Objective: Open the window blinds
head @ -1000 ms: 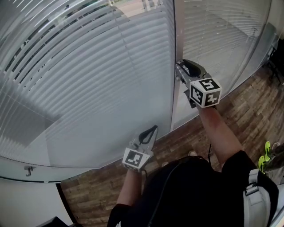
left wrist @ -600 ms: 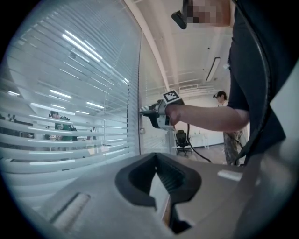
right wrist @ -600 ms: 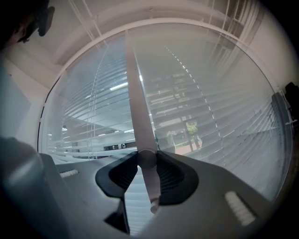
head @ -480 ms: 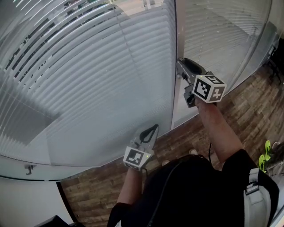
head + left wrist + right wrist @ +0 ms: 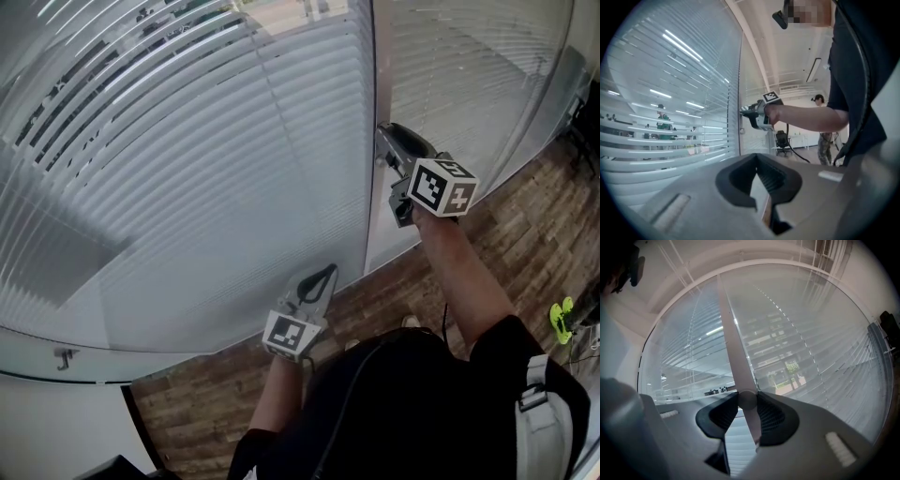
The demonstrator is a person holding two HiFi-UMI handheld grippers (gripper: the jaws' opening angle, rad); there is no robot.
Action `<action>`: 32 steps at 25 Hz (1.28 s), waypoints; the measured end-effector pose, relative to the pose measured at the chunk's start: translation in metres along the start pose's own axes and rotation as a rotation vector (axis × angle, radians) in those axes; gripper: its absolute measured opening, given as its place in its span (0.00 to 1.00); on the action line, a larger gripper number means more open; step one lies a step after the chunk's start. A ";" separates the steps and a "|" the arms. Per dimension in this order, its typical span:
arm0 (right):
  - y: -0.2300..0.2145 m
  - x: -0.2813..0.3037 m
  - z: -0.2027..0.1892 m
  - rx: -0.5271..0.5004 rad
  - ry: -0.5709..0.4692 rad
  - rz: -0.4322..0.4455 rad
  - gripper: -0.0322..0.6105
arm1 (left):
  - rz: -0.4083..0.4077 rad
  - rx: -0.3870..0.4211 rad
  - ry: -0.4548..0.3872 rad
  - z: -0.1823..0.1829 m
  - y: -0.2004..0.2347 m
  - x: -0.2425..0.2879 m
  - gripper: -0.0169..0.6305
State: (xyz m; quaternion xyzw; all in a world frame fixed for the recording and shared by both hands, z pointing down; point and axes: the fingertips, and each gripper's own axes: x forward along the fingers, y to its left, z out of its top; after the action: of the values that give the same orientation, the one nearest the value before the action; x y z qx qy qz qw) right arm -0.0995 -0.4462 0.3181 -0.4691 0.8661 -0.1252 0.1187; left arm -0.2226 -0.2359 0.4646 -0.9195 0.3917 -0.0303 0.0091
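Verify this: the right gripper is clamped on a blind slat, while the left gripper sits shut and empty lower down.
Not on a slat. The right gripper view shows the right gripper clamped on the round knob on the vertical post between the panes. The left gripper is indeed shut and empty, lower down.

Blinds (image 5: 187,169) cut off by top edge, knob (image 5: 746,401) partly hidden between right tongs (image 5: 747,397)
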 end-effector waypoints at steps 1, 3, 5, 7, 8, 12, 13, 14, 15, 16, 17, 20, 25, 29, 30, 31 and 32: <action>0.000 0.000 0.000 -0.010 0.001 -0.001 0.25 | 0.000 0.005 -0.009 0.000 0.001 0.000 0.03; 0.000 0.000 0.000 -0.032 0.004 -0.001 0.25 | -0.005 0.005 -0.006 0.004 0.000 -0.001 0.03; 0.000 0.001 0.000 -0.047 0.009 0.001 0.25 | -0.011 0.006 0.011 0.010 -0.001 -0.002 0.03; 0.000 0.001 0.000 -0.066 0.013 -0.001 0.25 | -0.014 0.009 0.017 0.011 -0.001 -0.004 0.03; -0.001 0.001 0.000 -0.079 0.015 -0.004 0.25 | -0.015 0.009 0.016 0.011 -0.001 -0.005 0.03; 0.000 0.002 0.000 -0.118 0.024 -0.010 0.25 | -0.022 0.009 0.009 0.011 0.000 -0.009 0.03; 0.000 0.002 0.000 -0.123 0.027 -0.011 0.25 | -0.023 0.011 0.004 0.010 0.001 -0.010 0.03; 0.000 0.002 0.000 -0.128 0.030 -0.010 0.25 | -0.023 0.011 0.001 0.008 0.002 -0.011 0.03; 0.000 0.002 0.000 -0.131 0.032 -0.008 0.25 | -0.024 0.011 0.000 0.007 0.002 -0.013 0.03; 0.000 0.002 0.000 -0.132 0.033 -0.004 0.26 | -0.025 0.010 0.000 0.006 0.003 -0.014 0.03; 0.001 0.002 0.001 -0.131 0.033 0.004 0.26 | -0.026 0.008 -0.003 0.005 0.003 -0.015 0.03; 0.004 0.003 0.002 -0.131 0.038 0.036 0.29 | -0.028 0.003 0.005 0.008 0.005 -0.019 0.03; 0.011 -0.009 0.000 -0.187 0.043 0.066 0.36 | -0.044 0.008 -0.007 0.014 0.007 -0.017 0.03; 0.017 -0.029 -0.003 -0.235 0.030 0.096 0.36 | -0.065 0.005 -0.007 0.013 0.002 -0.011 0.03; 0.019 -0.035 -0.005 -0.253 0.028 0.116 0.35 | -0.072 0.006 -0.006 0.012 0.000 -0.009 0.03; 0.023 -0.042 -0.008 -0.271 0.027 0.138 0.34 | -0.078 0.009 -0.009 0.010 -0.002 -0.007 0.03; 0.026 -0.049 -0.010 -0.287 0.027 0.162 0.32 | -0.083 0.012 -0.013 0.009 -0.004 -0.005 0.03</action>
State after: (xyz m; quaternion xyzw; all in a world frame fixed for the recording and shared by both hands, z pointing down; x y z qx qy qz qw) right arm -0.0971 -0.3905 0.3233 -0.4083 0.9116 0.0035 0.0484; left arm -0.2225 -0.2301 0.4560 -0.9352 0.3527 -0.0270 0.0161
